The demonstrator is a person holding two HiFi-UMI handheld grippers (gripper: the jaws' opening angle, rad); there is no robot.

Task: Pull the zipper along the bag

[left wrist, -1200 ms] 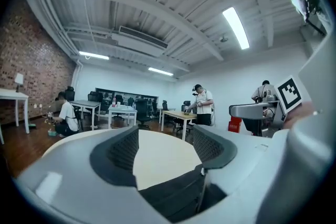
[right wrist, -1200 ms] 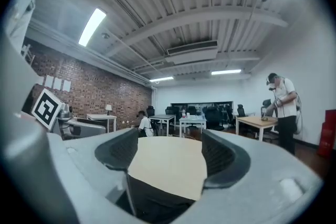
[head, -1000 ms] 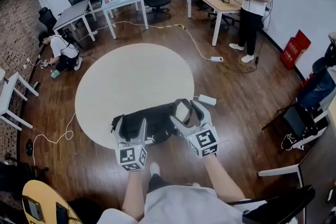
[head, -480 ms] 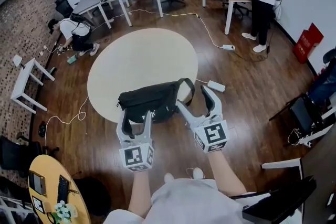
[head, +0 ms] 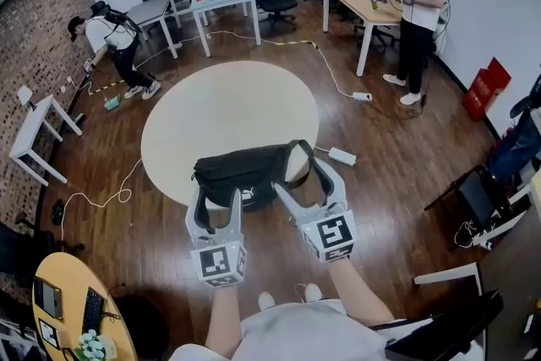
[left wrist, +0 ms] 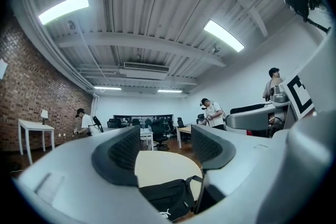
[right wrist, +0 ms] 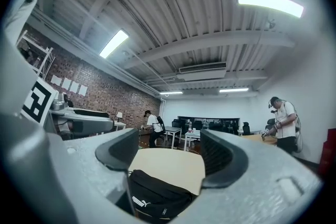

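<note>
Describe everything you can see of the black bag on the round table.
The black bag looks like soft fabric. It is wide and slumped, and lies lengthwise at the near edge of the round pale table. A small white logo marks the face turned towards the camera wearer. A dark strap loops out from its right end. Its zipper is too small to make out. Only the table visibly touches it.

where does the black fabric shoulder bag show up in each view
Head view: black fabric shoulder bag just below centre, on the near edge of the round beige table.
Left gripper view: bottom centre, with the table behind it.
Right gripper view: bottom, slightly left of centre, table behind.
Shared landmark: the round beige table.
</note>
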